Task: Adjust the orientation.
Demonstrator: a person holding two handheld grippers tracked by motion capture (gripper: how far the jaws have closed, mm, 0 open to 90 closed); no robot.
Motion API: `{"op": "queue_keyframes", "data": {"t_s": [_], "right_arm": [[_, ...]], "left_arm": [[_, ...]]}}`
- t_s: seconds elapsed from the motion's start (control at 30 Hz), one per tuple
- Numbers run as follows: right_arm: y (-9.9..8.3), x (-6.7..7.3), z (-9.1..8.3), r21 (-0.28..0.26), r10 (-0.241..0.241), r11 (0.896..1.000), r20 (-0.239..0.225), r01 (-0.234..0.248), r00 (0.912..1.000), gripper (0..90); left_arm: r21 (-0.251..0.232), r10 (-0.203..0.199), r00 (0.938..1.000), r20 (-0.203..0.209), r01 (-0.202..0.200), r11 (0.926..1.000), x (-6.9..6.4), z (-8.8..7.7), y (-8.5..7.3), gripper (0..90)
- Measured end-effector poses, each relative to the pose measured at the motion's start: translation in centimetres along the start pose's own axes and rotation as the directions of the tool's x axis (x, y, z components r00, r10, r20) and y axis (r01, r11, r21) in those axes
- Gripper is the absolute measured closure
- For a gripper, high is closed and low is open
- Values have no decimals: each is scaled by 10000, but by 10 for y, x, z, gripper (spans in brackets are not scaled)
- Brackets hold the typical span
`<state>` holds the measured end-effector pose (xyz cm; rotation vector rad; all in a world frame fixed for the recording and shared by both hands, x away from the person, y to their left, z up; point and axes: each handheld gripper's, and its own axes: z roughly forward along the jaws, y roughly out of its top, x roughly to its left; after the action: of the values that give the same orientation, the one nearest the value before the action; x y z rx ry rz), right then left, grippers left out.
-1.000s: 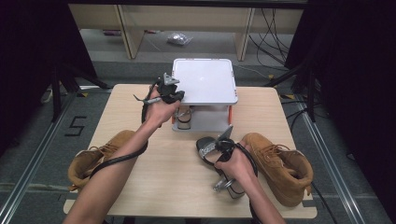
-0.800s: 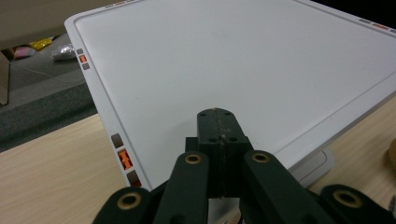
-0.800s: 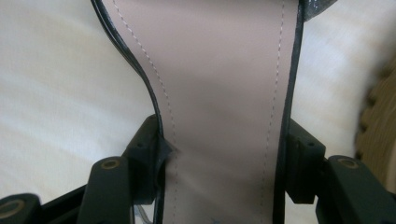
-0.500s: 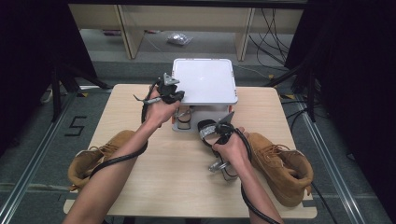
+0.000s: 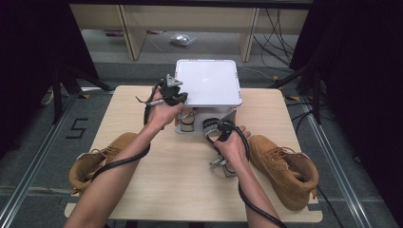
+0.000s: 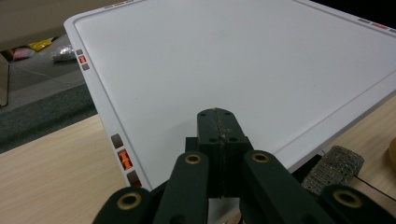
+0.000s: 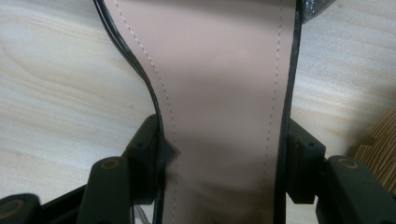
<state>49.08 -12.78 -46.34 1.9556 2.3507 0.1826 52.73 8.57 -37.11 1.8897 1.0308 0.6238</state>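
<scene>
A white flat-topped stand (image 5: 206, 88) sits at the far middle of the wooden table (image 5: 185, 190). My left gripper (image 5: 173, 92) is shut and empty, its closed tips (image 6: 218, 114) resting over the near left corner of the white top (image 6: 233, 56). My right gripper (image 5: 219, 130) is shut on a black shoe (image 5: 209, 126) with a beige insole (image 7: 219, 93), one jaw on each side of the sole, right in front of the stand's open underside. Another shoe (image 5: 187, 118) sits under the stand; its grey textured part (image 6: 334, 163) peeks out.
A tan boot (image 5: 102, 159) lies at the table's left edge and a second tan boot (image 5: 285, 171) lies on the right, close to my right forearm. Beyond the table's far edge are the floor, wooden shelving and cables.
My right hand has carried the black shoe away from the person, from mid-table up to the stand's front. The left gripper has stayed on the stand's corner.
</scene>
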Motion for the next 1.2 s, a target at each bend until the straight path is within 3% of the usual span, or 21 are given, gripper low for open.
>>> {"op": "queue_keyframes", "data": {"t_s": [0.1, 0.17, 0.2, 0.37, 0.5, 0.53, 0.57, 0.6, 0.67, 0.73, 0.77, 0.8, 0.83, 0.87, 1.03, 1.2], "right_arm": [[2, -1, 2, -67, 120, 9999, 89, -120, 9999, 427], [3, 1, 3, 89, 525, 9986, 22, -526, 9986, 426], [4, 0, 4, 48, 324, 9995, 90, -324, 9994, 426], [5, 0, 7, 10, 516, 9987, -188, -516, 9985, 425], [4, 0, 5, -74, 362, 9993, 80, -362, 9993, 416], [3, 2, 5, -82, 577, 9983, -3, -577, 9983, 410], [3, -6, 5, -416, -230, 9989, -276, 219, 9994, 398], [1, -4, 3, -713, -114, 9974, -85, 107, 9999, 379], [-2, -3, -4, -786, -120, 9968, -153, 108, 9998, 376], [-6, -3, -13, -928, -97, 9957, -384, 61, 9992, 373], [-8, -7, -14, -1118, -431, 9930, -542, 369, 9976, 374], [-8, -4, -17, -1036, 62, 9945, -663, -130, 9978, 374], [-10, -6, -20, -1147, -188, 9933, -785, 97, 9967, 375], [-13, -4, -25, -1303, -97, 9915, -528, 27, 9986, 384], [-23, -7, -42, -1488, -326, 9886, -603, 233, 9976, 506], [-34, -12, -56, -1570, -507, 9870, -1095, 331, 9927, 692]], "left_arm": [[62, 71, 10000, -2, -71, 10000, 0, 0, 0, 895], [129, 156, 9999, 8, -156, 9998, 1, -1, 0, 896], [126, 164, 9999, 12, -164, 9998, 1, -1, 0, 896], [144, 162, 9999, -7, -162, 9998, 1, -1, 0, 896], [129, 204, 9998, -5, -204, 9997, 0, -1, 0, 896], [132, 206, 9998, -2, -206, 9997, 1, -1, 0, 896], [136, 200, 9998, 7, -200, 9997, 1, -1, 0, 896], [164, 207, 9998, -13, -206, 9997, 1, -1, 1, 896], [166, 211, 9998, -16, -210, 9996, 0, -1, 1, 895], [140, 217, 9998, -4, -217, 9997, 0, -1, 1, 896], [147, 225, 9997, -7, -225, 9996, 0, -1, 1, 896], [150, 224, 9997, -11, -224, 9996, 0, -1, 1, 896], [177, 221, 9998, -25, -221, 9996, 0, -1, 1, 896], [174, 225, 9997, -29, -224, 9996, 0, -1, 1, 896], [151, 221, 9998, -12, -221, 9996, 0, -1, 1, 896], [148, 218, 9998, 5, -218, 9997, 1, -1, 0, 896]]}}
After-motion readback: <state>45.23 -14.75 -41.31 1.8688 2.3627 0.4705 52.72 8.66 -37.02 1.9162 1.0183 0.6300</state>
